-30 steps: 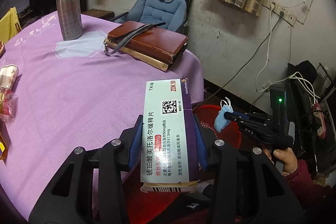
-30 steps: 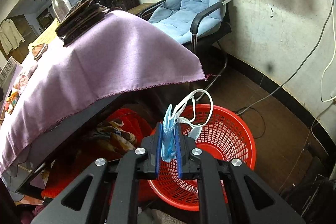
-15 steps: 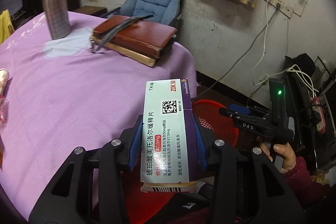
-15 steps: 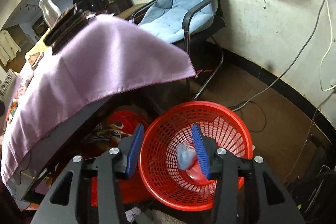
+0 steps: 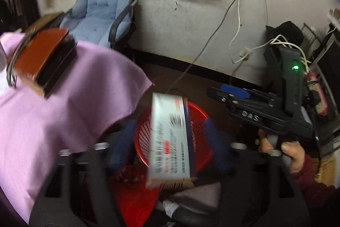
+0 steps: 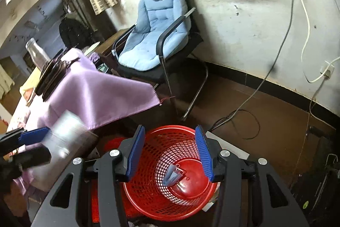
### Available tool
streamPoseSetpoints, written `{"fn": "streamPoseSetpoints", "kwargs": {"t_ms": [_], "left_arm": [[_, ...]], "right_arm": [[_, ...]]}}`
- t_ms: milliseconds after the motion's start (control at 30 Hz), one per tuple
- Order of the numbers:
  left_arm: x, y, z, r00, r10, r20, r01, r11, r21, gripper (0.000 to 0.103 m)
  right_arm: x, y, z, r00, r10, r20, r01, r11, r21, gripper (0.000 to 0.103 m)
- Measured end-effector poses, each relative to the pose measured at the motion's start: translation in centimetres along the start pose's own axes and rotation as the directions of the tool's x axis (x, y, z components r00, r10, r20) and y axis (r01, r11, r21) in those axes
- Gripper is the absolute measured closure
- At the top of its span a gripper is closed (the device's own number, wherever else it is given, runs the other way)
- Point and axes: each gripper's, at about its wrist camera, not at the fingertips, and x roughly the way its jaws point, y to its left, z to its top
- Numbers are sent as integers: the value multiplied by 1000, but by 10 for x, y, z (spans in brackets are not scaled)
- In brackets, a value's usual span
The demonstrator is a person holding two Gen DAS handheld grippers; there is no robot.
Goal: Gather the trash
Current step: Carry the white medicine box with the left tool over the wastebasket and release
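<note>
In the left wrist view the white and purple medicine box (image 5: 170,137) hangs blurred and tilted over the red mesh basket (image 5: 144,131). My left gripper (image 5: 167,142) has its jaws spread wide, apart from the box. My right gripper (image 6: 169,150) is open and empty above the red basket (image 6: 148,195), where the blue face mask (image 6: 173,174) lies on the bottom. The right gripper also shows in the left wrist view (image 5: 216,94). The box shows blurred at the left of the right wrist view (image 6: 63,133).
The table with the purple cloth (image 5: 63,99) carries a brown wallet on books (image 5: 40,56) and a steel bottle (image 6: 35,52). A blue cushioned chair (image 6: 157,31) stands by the wall. Cables (image 6: 240,110) trail on the floor.
The left gripper swung off the table to above the basket and opened, letting go of the medicine box. The right gripper stays open; the mask has settled on the basket's bottom.
</note>
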Motion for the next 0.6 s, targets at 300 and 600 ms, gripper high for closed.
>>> {"fn": "streamPoseSetpoints", "kwargs": {"t_ms": [300,600], "left_arm": [[-32,30,-7,993,104,60,-99,992,-79,19],[-99,84,-41,958,248,143,-211,950,-231,14]], "right_arm": [[-9,18,-4,999,41,25,-40,998,-43,55],[-24,84,-3,993,112,38,-104,979,-174,46]]}}
